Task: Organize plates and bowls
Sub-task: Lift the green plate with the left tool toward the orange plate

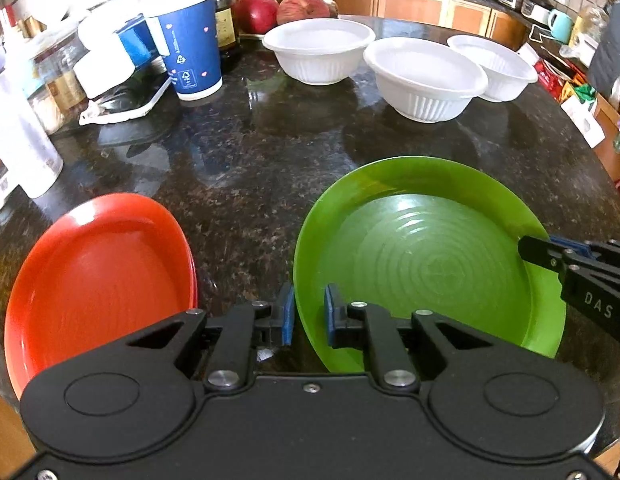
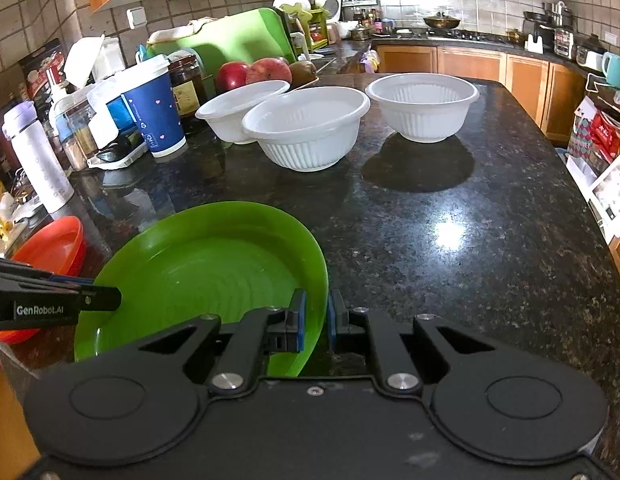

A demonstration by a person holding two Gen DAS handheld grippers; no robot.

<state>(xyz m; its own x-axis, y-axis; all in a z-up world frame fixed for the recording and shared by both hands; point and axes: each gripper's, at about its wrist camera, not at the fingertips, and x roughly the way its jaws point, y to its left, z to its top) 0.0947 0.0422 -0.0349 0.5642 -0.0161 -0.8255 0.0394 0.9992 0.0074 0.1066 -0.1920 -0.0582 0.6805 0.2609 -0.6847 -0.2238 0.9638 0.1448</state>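
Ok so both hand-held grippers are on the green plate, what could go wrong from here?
The left hand-held gripper and right hand-held gripper pinch only the green plate's thin rim, so it could slip or tilt when lifted. The red plate sits close beside it and could get knocked.

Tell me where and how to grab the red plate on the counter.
Take the red plate by its raised rim, on the near edge, coming in from the front at a downward slant. It lies flat and shallow, so only the thin rim fits between two fingers. The far side is crowded by a white bottle. Both grippers now pinch the green plate.
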